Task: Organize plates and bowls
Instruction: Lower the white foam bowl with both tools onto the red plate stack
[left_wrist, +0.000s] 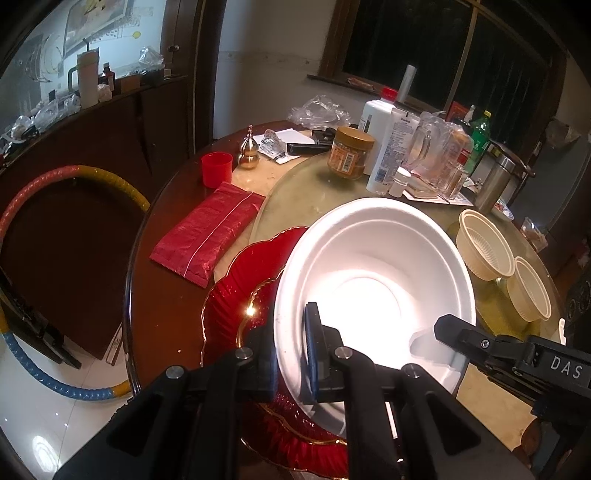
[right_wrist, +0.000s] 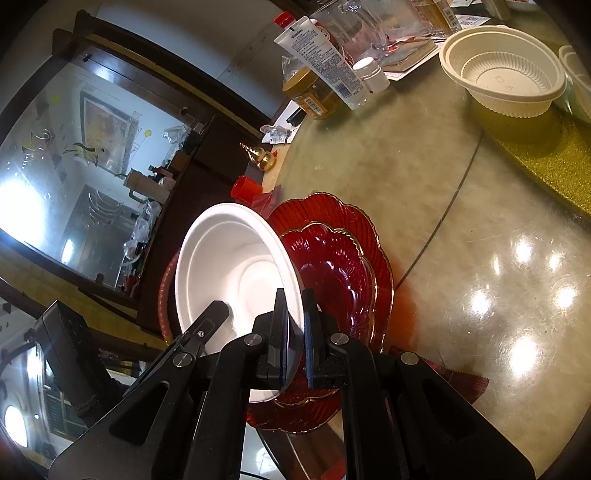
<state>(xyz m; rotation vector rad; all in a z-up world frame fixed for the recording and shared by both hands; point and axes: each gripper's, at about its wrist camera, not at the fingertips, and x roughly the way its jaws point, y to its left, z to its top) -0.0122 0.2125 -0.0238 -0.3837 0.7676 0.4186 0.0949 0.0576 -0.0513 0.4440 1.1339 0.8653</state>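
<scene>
**A:** So the white foam bowl (left_wrist: 373, 280) is hanging tilted over the stacked red glass plates (right_wrist: 332, 266), pinched by both claws at once. The left claw (left_wrist: 291, 354) is clamping the rim on one side, and the right claw (right_wrist: 295, 332) is nipping the opposite edge, jaws narrow on the thin wall.

**B:** That's what's bugging me. Foam that flimsy is probably going to crease or tear if the two hands are pulling apart even a bit.

**A:** Yep. And if one side is letting go first, I'm guessing the bowl swings down and clips the gold-edged plates, which are sitting right at the counter (right_wrist: 480, 229) edge.

**B:** The cream plastic bowls (left_wrist: 484, 247) are well apart on the far side, so they're safe at least.
</scene>
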